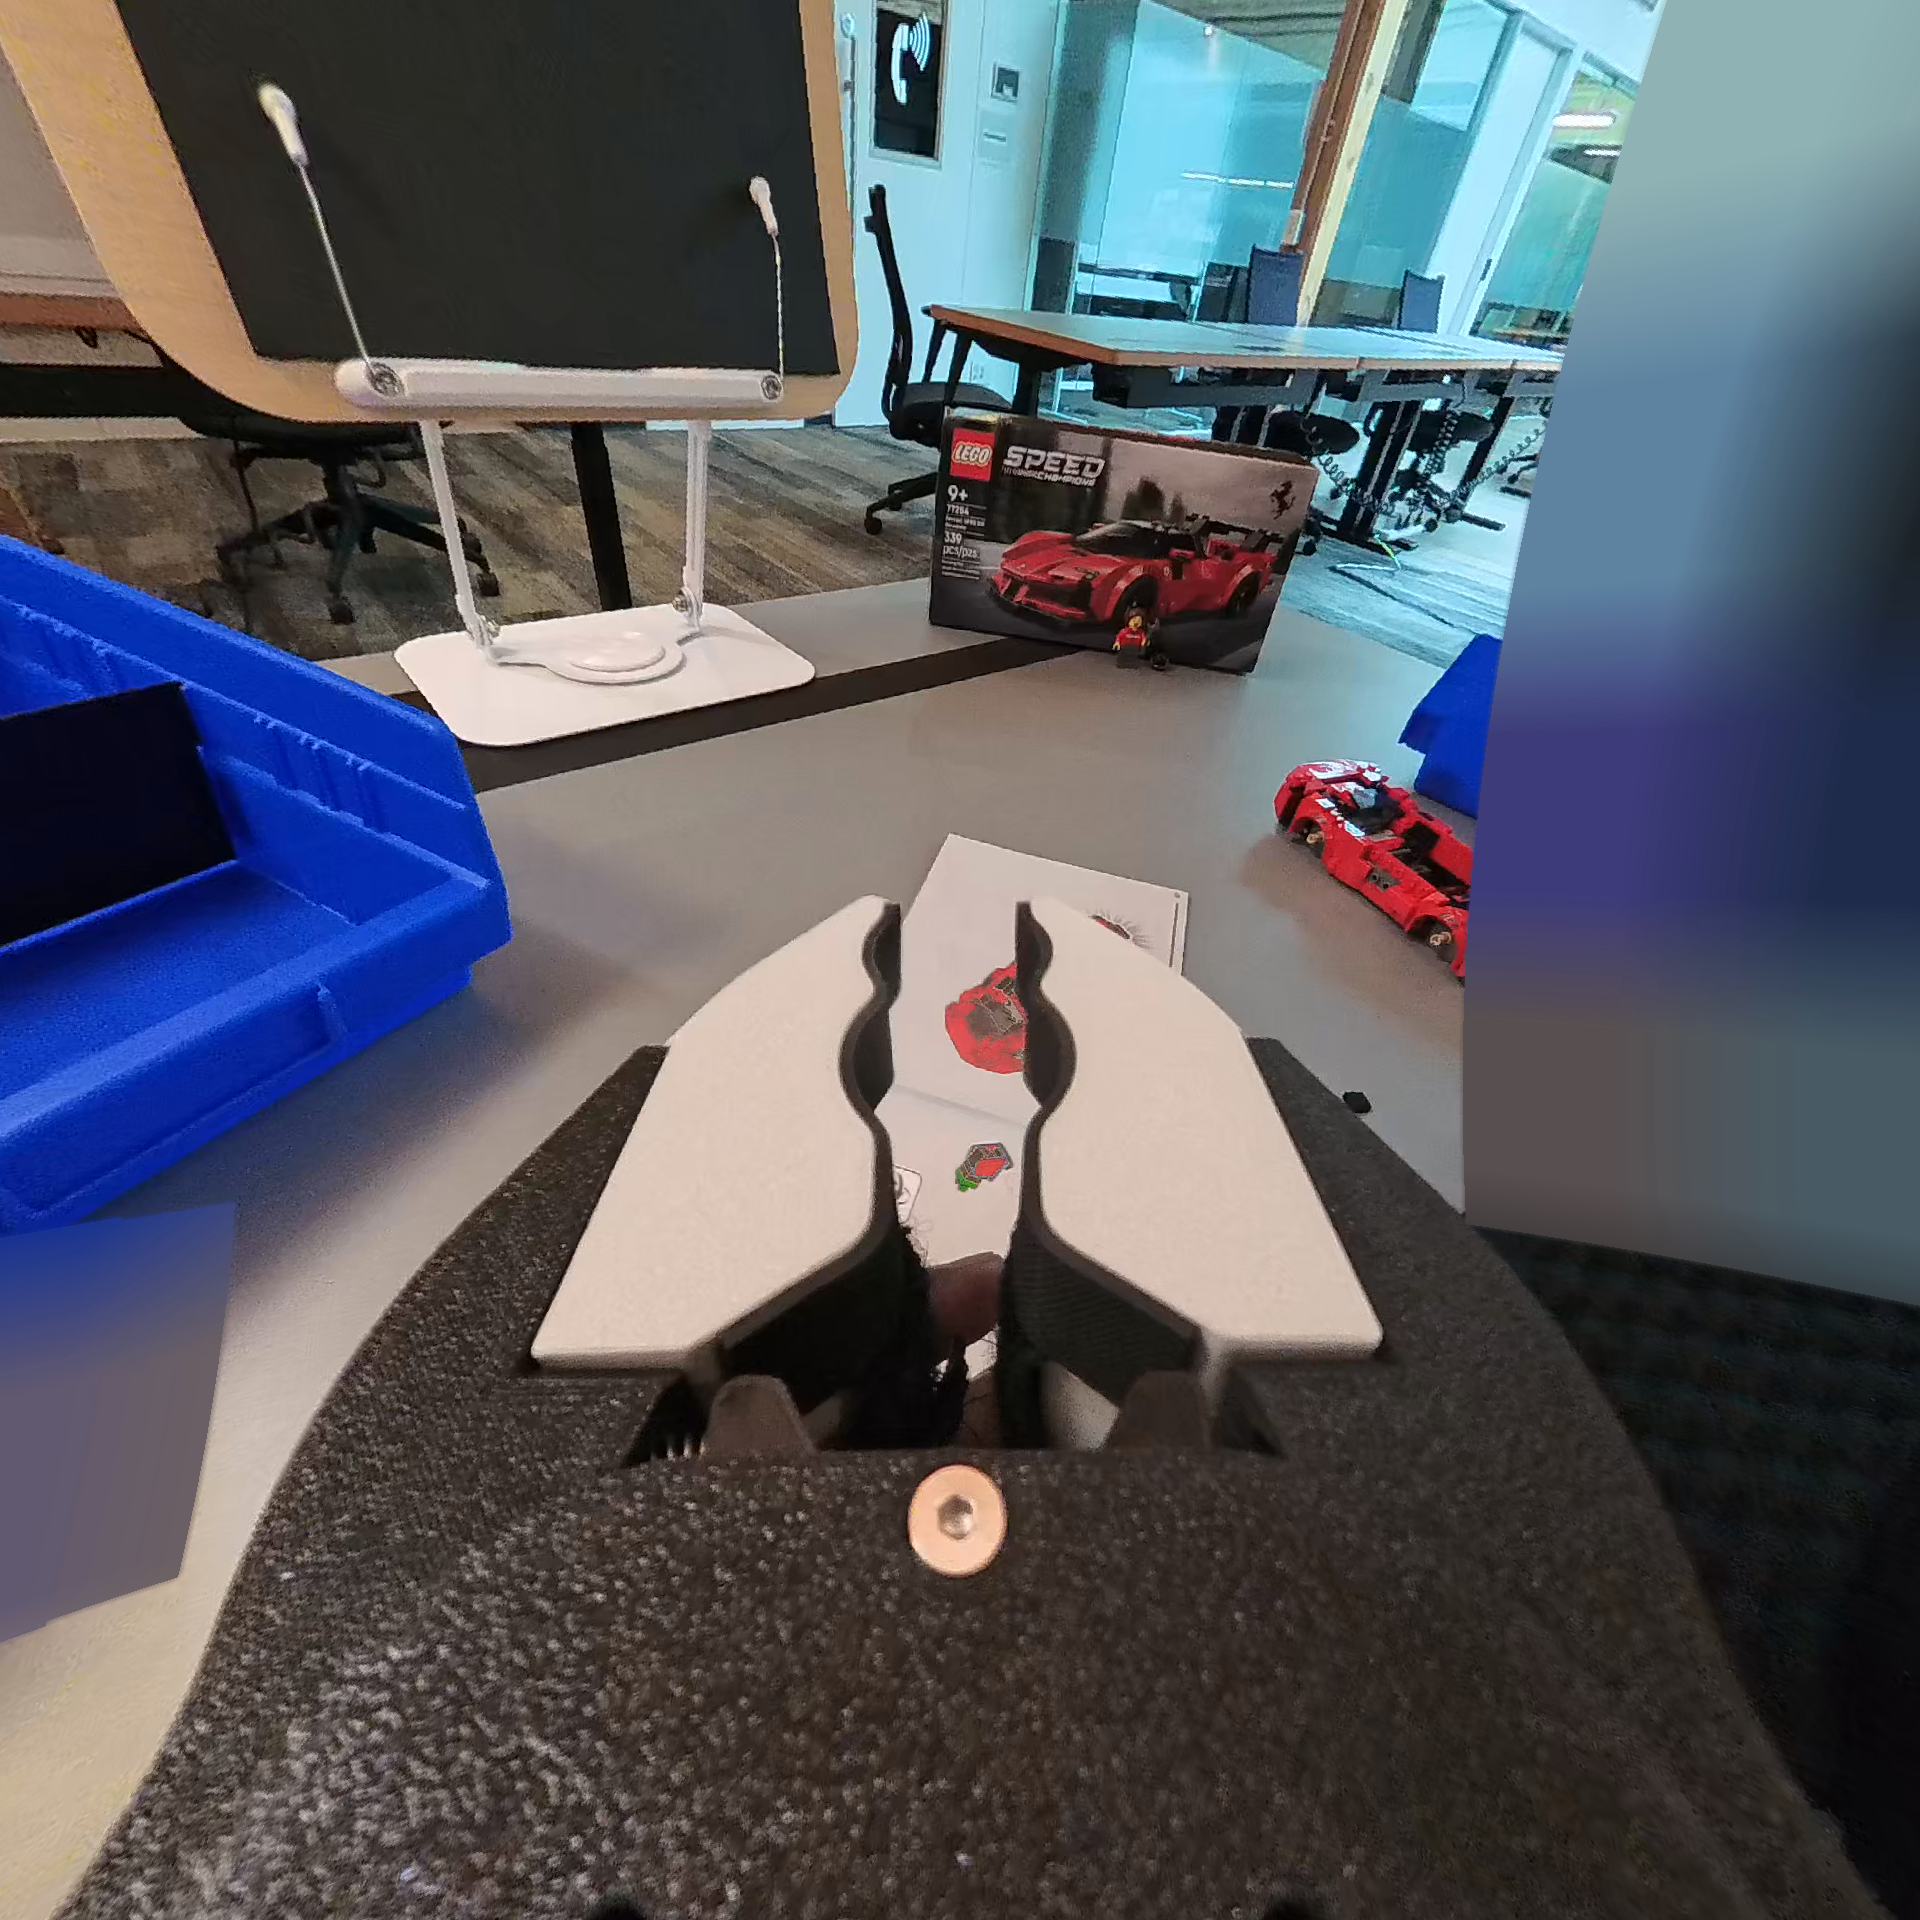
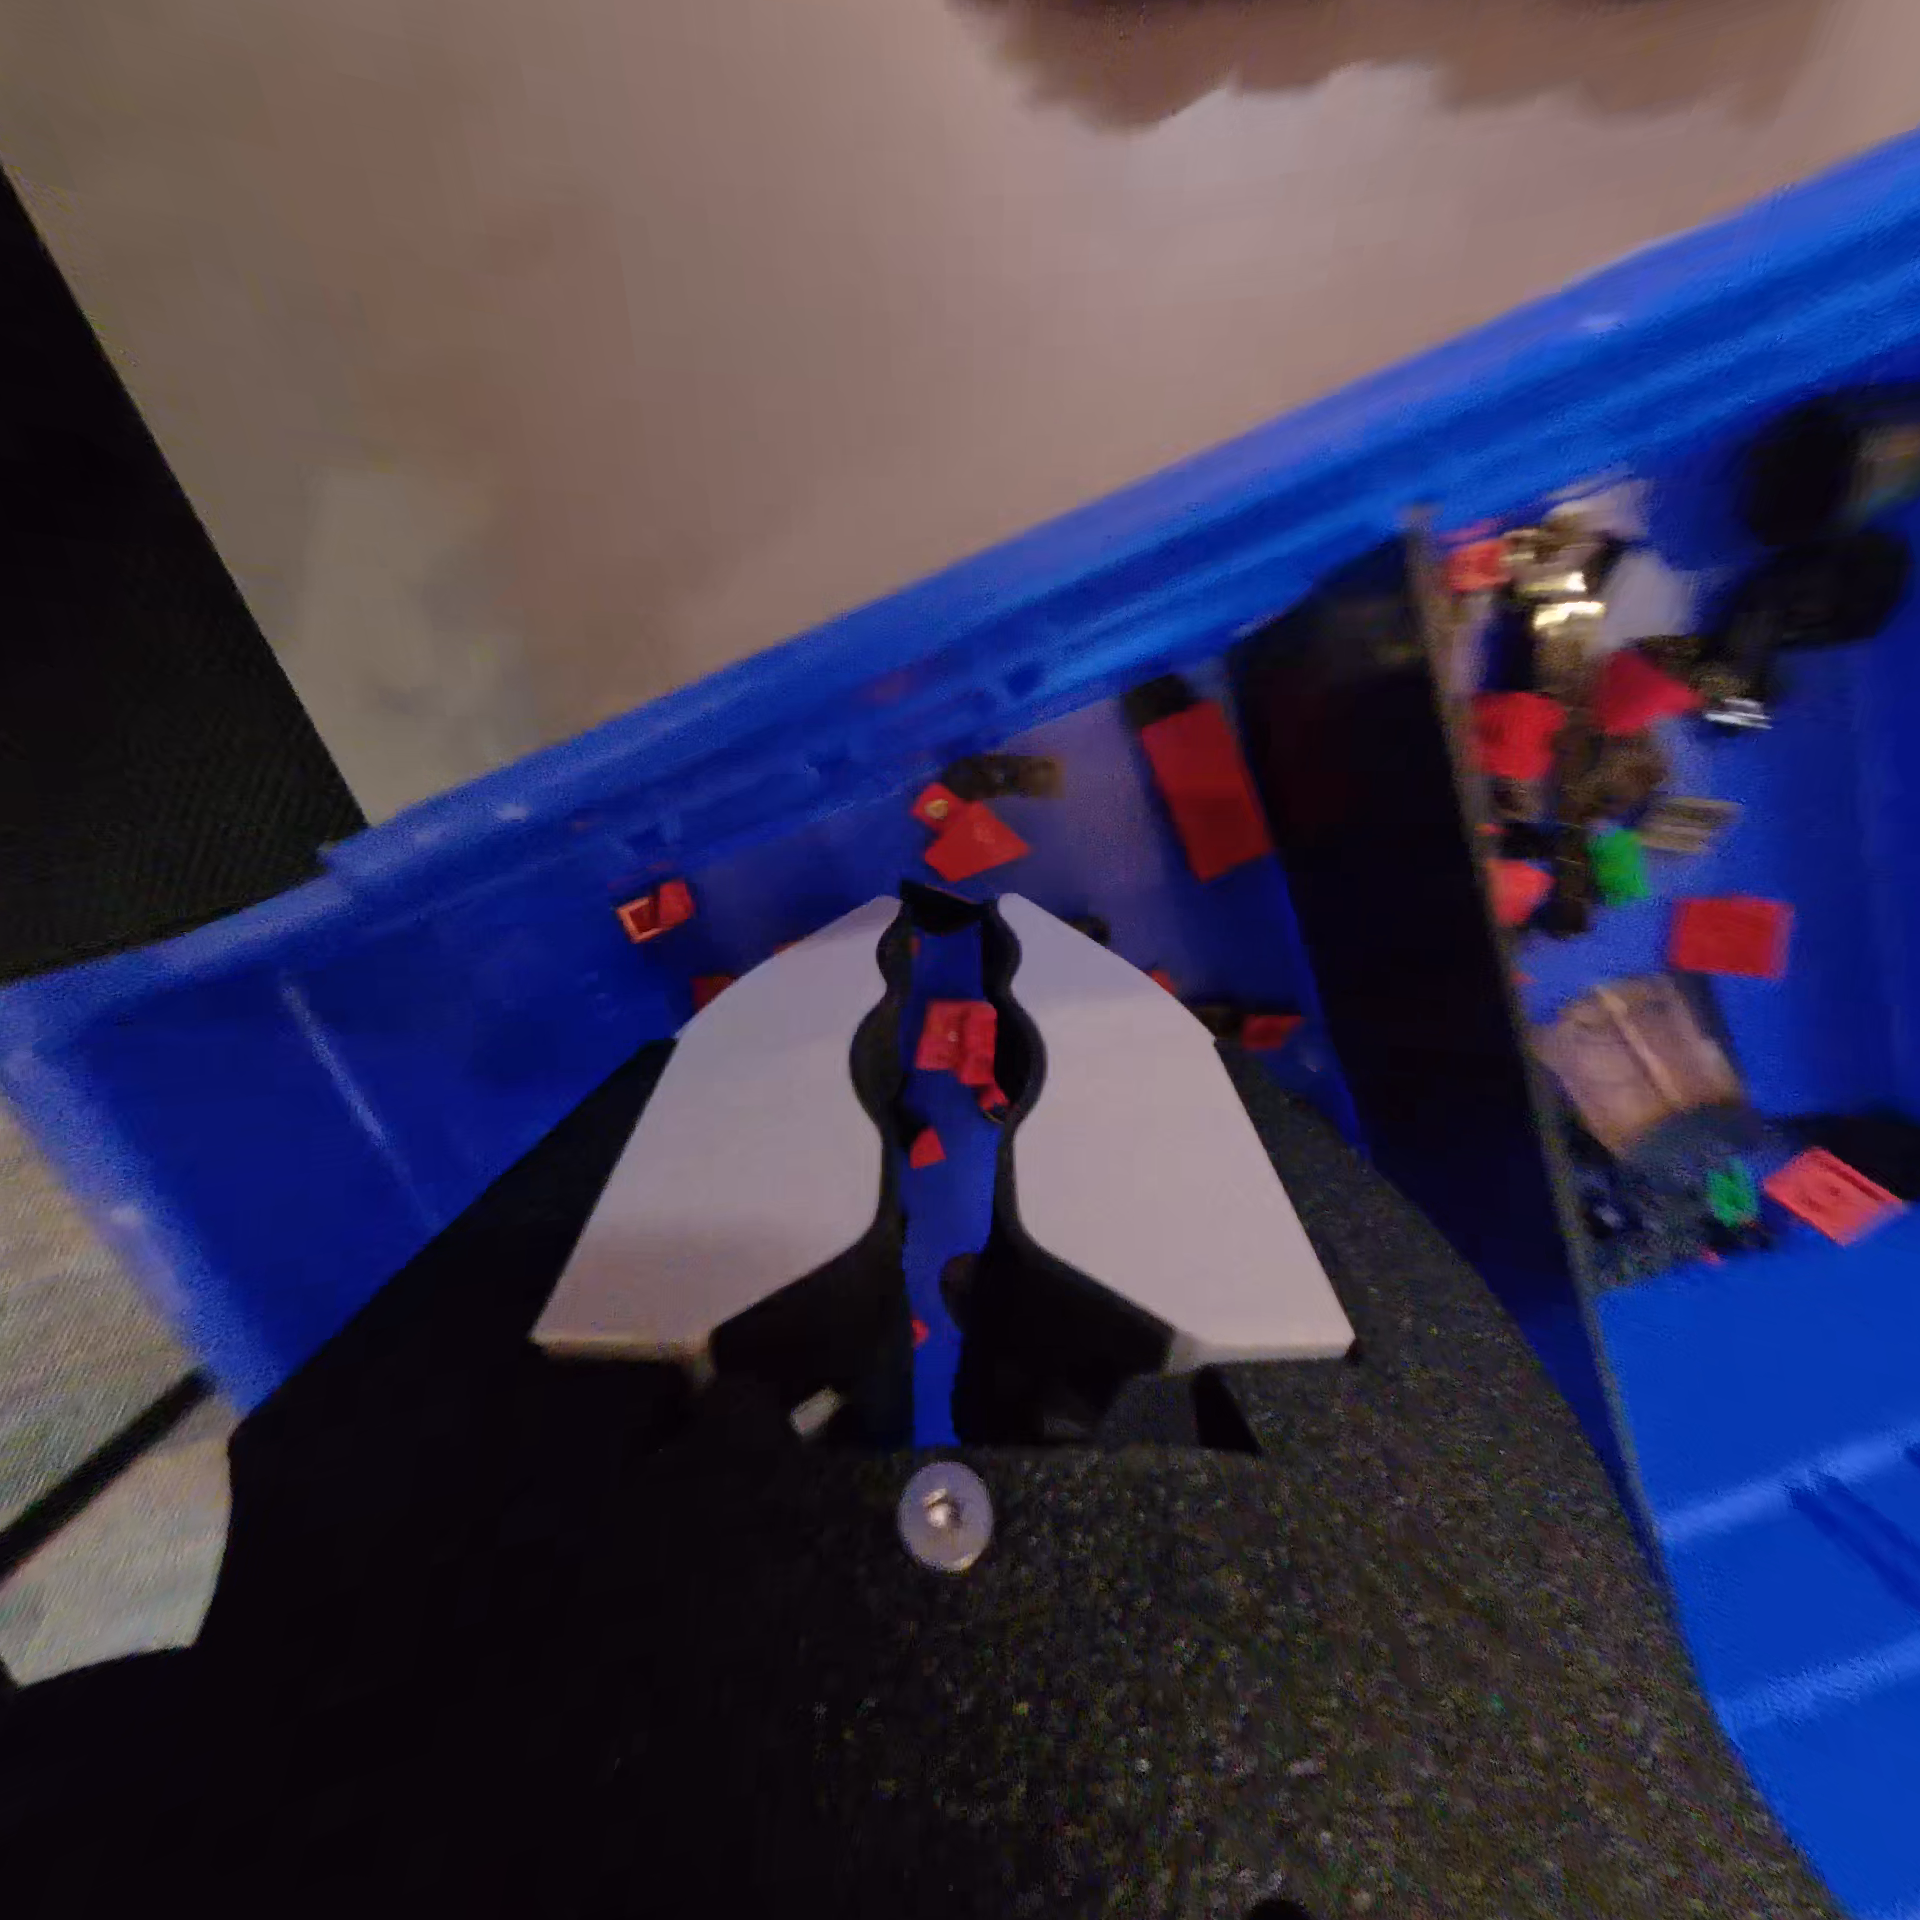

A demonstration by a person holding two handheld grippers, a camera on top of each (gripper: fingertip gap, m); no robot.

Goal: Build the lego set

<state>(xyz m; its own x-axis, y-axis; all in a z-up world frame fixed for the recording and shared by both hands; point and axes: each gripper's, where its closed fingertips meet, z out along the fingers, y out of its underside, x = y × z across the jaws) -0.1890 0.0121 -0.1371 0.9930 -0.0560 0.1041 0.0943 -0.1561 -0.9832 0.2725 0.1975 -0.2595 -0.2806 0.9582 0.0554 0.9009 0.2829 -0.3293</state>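
My left gripper (image 1: 956,920) is open and empty, held low over a printed instruction sheet (image 1: 951,1039) on the grey table. A partly built red Lego car (image 1: 1371,842) lies to its right. My right gripper (image 2: 948,914) reaches into a blue parts bin (image 2: 727,727). Its fingers stand close together, and a small black piece (image 2: 940,916) sits between the tips. Loose red pieces (image 2: 971,842) lie on the bin floor just beyond and under the fingers. This view is blurred.
A second blue bin (image 1: 260,935) stands at the left. A white stand (image 1: 603,665) holding a black board is behind it. The Lego box (image 1: 1122,540) and a minifigure (image 1: 1132,634) stand at the back. A black divider (image 2: 1382,883) splits the parts bin; several mixed pieces (image 2: 1621,790) lie right of it.
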